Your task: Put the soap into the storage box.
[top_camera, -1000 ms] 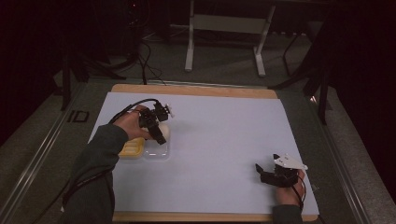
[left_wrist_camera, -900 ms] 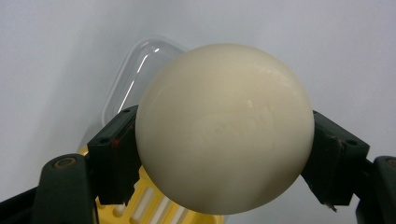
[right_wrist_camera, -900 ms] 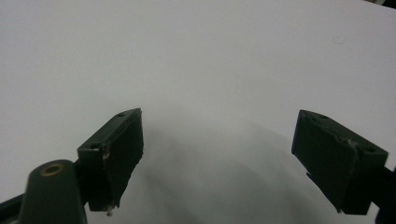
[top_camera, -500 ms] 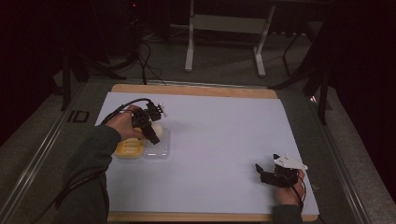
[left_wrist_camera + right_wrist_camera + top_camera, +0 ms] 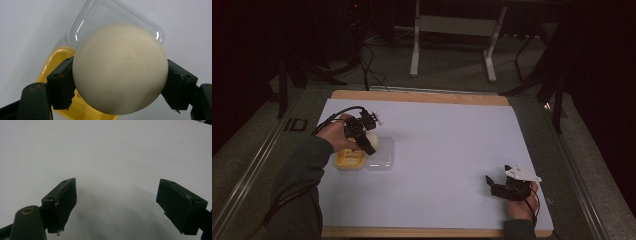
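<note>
— What's the left gripper (image 5: 120,82) doing?
— Clamped on the cream ball (image 5: 120,68), held above the yellow tray (image 5: 348,160) and clear lid (image 5: 381,156) at the table's left.
— And the right gripper (image 5: 116,202)?
— Jaws spread, empty, resting near right.
— Advice?
— Centre the ball over the tray, lower gently, then release; it could roll.

A wooden-edged table (image 5: 422,96) under a white sheet (image 5: 447,150) bears a yellow plastic tray (image 5: 348,161) (left of centre) touching a clear plastic lid (image 5: 382,159).

Ball (image 5: 120,68) above tray (image 5: 348,160) — lid (image 5: 381,159) just beside
</note>
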Demonstrator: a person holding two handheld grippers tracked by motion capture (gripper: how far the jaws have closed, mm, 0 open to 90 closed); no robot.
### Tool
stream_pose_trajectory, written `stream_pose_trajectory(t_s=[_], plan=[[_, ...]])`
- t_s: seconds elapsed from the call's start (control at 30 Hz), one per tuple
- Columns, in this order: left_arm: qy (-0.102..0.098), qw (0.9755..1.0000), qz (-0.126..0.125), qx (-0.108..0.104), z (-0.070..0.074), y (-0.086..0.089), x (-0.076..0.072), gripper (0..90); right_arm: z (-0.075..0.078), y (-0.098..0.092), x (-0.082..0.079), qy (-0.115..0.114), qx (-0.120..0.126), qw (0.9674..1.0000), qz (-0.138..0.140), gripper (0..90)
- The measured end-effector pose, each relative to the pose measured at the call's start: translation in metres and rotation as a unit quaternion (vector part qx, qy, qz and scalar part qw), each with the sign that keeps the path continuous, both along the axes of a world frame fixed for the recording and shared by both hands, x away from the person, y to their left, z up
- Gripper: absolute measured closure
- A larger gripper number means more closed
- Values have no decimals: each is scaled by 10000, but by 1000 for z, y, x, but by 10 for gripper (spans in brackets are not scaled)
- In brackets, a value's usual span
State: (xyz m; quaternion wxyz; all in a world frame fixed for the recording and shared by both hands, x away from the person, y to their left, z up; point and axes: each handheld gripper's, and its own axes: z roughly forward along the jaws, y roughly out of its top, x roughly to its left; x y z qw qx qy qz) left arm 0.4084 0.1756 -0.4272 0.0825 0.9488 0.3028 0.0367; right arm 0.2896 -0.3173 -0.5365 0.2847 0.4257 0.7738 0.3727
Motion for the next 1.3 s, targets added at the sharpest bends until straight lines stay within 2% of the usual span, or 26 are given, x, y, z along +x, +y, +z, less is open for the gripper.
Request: stream_pose_trajectory(t_s=[0.2,1.0,1.3], plan=[[45,9999,116,-60,-5,9,-1,235,0,0,0,0,0,10000,-1,167],[47,9989,445,148,-23,39,-6,235,0,0,0,-17,-15,10000,1,168],[2,9980,553,308,-31,47,-6,235,0,0,0,-18,-19,10000,11,168]])
